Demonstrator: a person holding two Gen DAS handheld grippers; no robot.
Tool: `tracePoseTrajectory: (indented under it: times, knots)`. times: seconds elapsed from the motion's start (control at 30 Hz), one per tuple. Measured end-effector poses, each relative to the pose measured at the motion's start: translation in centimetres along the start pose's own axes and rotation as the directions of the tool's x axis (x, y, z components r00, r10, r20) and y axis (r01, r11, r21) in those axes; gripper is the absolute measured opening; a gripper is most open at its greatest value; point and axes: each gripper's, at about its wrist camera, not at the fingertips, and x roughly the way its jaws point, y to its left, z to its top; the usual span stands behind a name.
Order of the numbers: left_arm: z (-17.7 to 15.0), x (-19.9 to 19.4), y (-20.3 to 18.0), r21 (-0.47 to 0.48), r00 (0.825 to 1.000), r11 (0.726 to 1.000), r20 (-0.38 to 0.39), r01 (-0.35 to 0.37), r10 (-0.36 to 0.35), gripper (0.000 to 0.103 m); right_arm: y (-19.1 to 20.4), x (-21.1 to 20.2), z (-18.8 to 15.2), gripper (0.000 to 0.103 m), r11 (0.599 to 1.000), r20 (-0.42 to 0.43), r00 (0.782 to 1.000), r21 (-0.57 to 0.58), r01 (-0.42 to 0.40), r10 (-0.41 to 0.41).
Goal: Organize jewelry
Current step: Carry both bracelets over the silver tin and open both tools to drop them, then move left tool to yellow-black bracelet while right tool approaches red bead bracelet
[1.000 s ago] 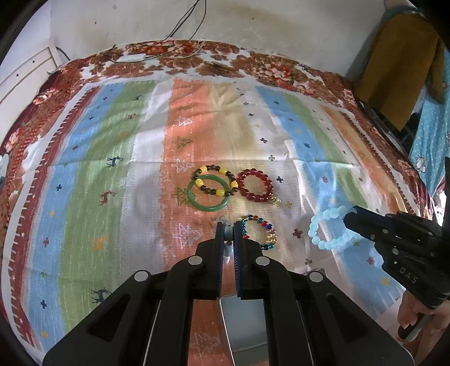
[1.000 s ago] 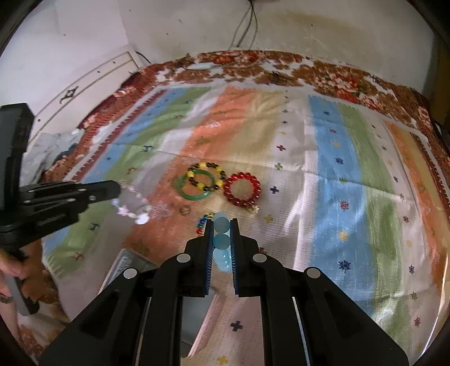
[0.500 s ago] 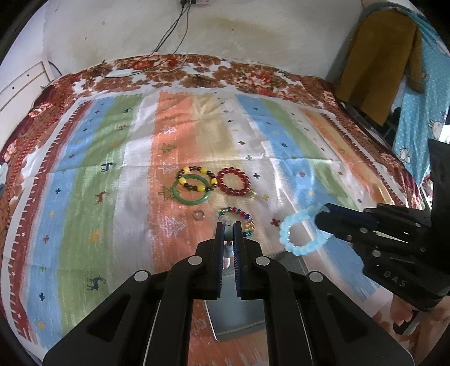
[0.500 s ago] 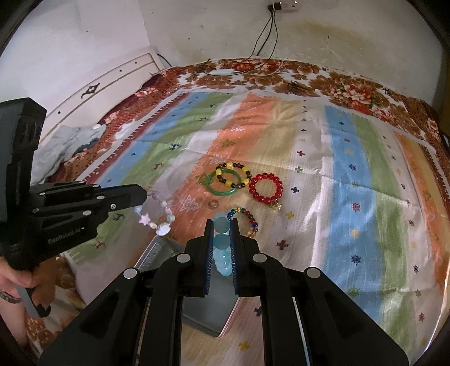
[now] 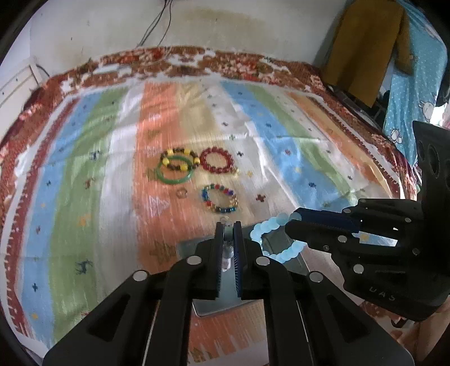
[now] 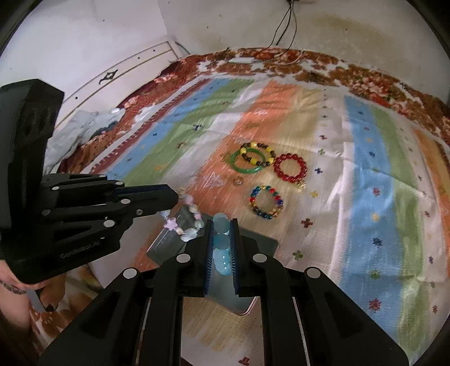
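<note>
My left gripper (image 5: 227, 225) pinches a pastel bracelet with a star bead (image 6: 170, 223); its jaws are opening, with beads (image 5: 227, 247) still between the pads. The bracelet dangles over a grey tray (image 6: 263, 242). My right gripper (image 6: 221, 222) is shut on a light blue bead bracelet (image 5: 263, 229), which hangs over the same tray (image 5: 213, 302). On the cloth beyond lie a green bangle (image 5: 174, 178), a yellow and dark bead bracelet (image 5: 180, 156), a red bead bracelet (image 5: 216, 163), a multicoloured bracelet (image 5: 220, 201) and a small ring (image 5: 181, 192).
A striped cloth (image 5: 92, 183) with a floral border covers the bed. Cables (image 6: 284, 25) run down the back wall. A mustard garment (image 5: 365, 48) and blue dotted fabric (image 5: 413, 93) hang at the right. Crumpled cloth (image 6: 84, 126) lies at the left edge.
Both grippers have drawn back toward the near edge with their bracelets. The grey tray now shows fully under them, and the loose jewelry lies farther ahead.
</note>
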Motion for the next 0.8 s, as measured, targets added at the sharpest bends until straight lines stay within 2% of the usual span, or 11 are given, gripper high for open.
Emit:
tracePoseTrajectory:
  times: [0.03, 0.1, 0.13, 0.2, 0.27, 0.53, 0.8]
  knots:
    - [0.0, 0.1, 0.2, -0.008, 1.0, 1.0, -0.002, -0.009, 0.009, 0.025, -0.1, 0.1, 0.0, 0.014, 1.0, -0.005, 1.0, 0.001, 0.002, -0.002]
    - [0.1, 0.0, 0.5, -0.012, 0.999, 0.999, 0.009, -0.038, 0.038, 0.034, -0.2, 0.1, 0.1, 0.027, 1.0, -0.006, 1.0, 0.002, 0.01, -0.01]
    - [0.2, 0.0, 0.7, -0.014, 0.999, 0.999, 0.011, -0.047, 0.047, 0.035, -0.3, 0.1, 0.1, 0.035, 1.0, -0.001, 1.0, 0.005, 0.018, -0.018]
    - [0.4, 0.1, 1.3, -0.033, 0.998, 0.997, 0.007, -0.068, 0.069, 0.039, -0.5, 0.2, 0.2, 0.037, 0.999, -0.001, 0.999, 0.004, 0.033, -0.033]
    - [0.6, 0.2, 1.8, -0.043, 0.996, 0.995, 0.004, -0.087, 0.088, 0.042, -0.8, 0.3, 0.3, 0.043, 0.999, -0.004, 0.999, 0.012, 0.051, -0.051]
    - [1.4, 0.7, 3.8, -0.092, 0.99, 0.986, -0.003, -0.138, 0.138, 0.054, -2.2, 1.0, 0.6, 0.053, 0.995, -0.016, 0.996, 0.041, 0.09, -0.089]
    - [2.6, 1.7, 4.9, -0.116, 0.986, 0.979, -0.023, -0.167, 0.165, 0.057, -3.5, 1.3, 1.2, 0.061, 0.991, -0.006, 0.995, 0.089, 0.101, -0.101]
